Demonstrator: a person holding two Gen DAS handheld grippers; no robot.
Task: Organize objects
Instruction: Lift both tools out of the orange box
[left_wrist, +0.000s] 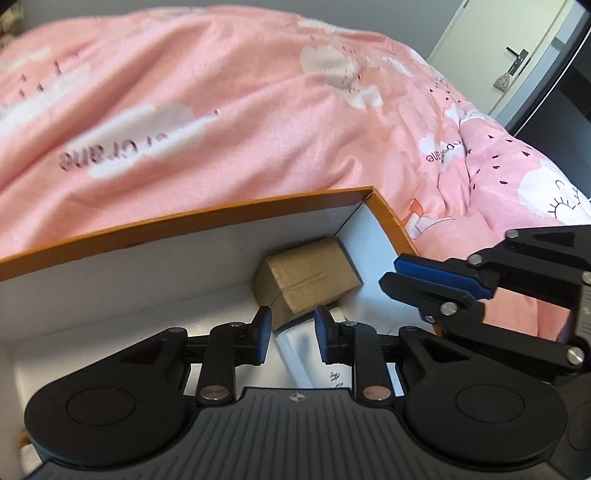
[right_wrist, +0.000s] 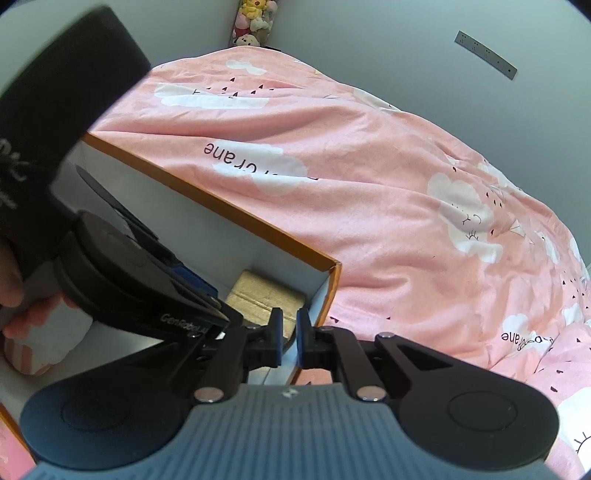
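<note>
An orange-rimmed white box (left_wrist: 236, 208) lies on a pink bed; it also shows in the right wrist view (right_wrist: 221, 206). A brown cardboard block (left_wrist: 306, 277) sits in the box's far right corner, also seen in the right wrist view (right_wrist: 264, 291). My left gripper (left_wrist: 291, 334) hovers inside the box just short of the block, jaws partly open and empty, above a white packet (left_wrist: 303, 354). My right gripper (right_wrist: 290, 338) is over the box's right wall, jaws nearly closed with a thin gap and nothing between them. It shows at the right of the left wrist view (left_wrist: 417, 280).
A pink quilt (left_wrist: 221, 110) with cloud prints surrounds the box. A door with a handle (left_wrist: 517, 59) stands at the far right. Plush toys (right_wrist: 255, 18) sit at the bed's far end. The left hand holds a white-and-pink object (right_wrist: 44, 339) in the box.
</note>
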